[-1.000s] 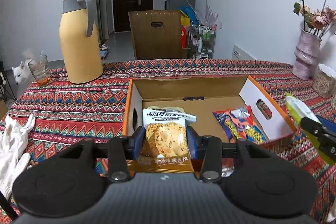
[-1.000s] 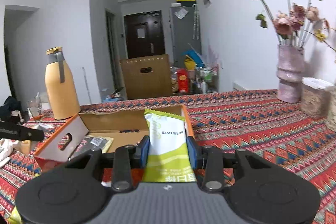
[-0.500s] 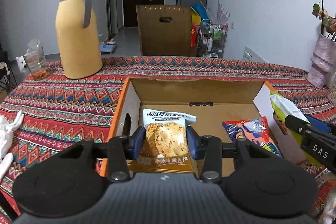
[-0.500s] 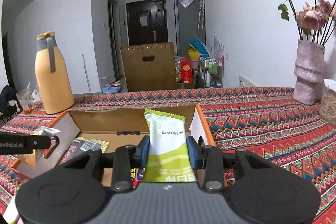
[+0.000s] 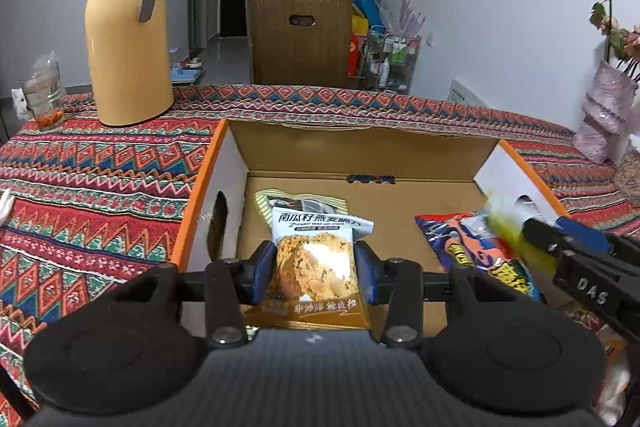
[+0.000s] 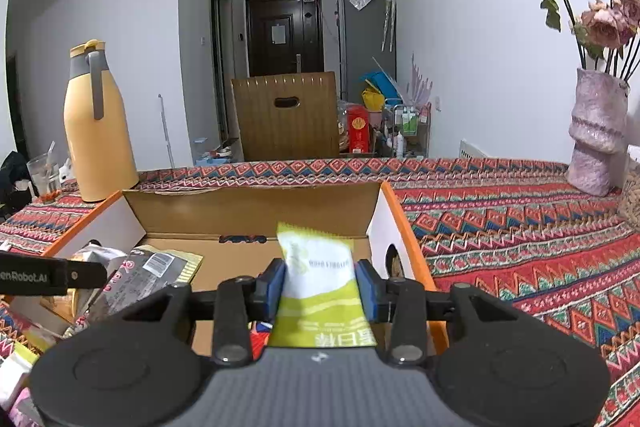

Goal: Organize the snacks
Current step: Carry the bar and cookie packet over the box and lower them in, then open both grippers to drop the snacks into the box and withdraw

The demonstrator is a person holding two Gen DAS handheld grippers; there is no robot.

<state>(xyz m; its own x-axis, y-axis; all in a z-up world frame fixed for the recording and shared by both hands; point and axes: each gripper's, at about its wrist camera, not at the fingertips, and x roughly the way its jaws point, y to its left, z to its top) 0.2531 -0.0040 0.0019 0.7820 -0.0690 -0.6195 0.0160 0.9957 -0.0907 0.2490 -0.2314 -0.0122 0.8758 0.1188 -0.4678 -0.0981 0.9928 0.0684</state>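
Drop-off step, both over box (image 5: 224, 163). Left gripper (image 5: 315, 273) fingers easing off cookie packet (image 5: 314, 267); right gripper (image 6: 320, 287) likewise, green packet (image 6: 318, 267). Next: release, withdraw.

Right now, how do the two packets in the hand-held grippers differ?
The cookie packet in the left hand-held gripper is orange-brown with a cookie picture and a white top band; the green packet in the right hand-held gripper is white and lime green with no food picture. The cookie packet's print reads upright, the green packet's upside down. Both stand between blue pads over the open box.
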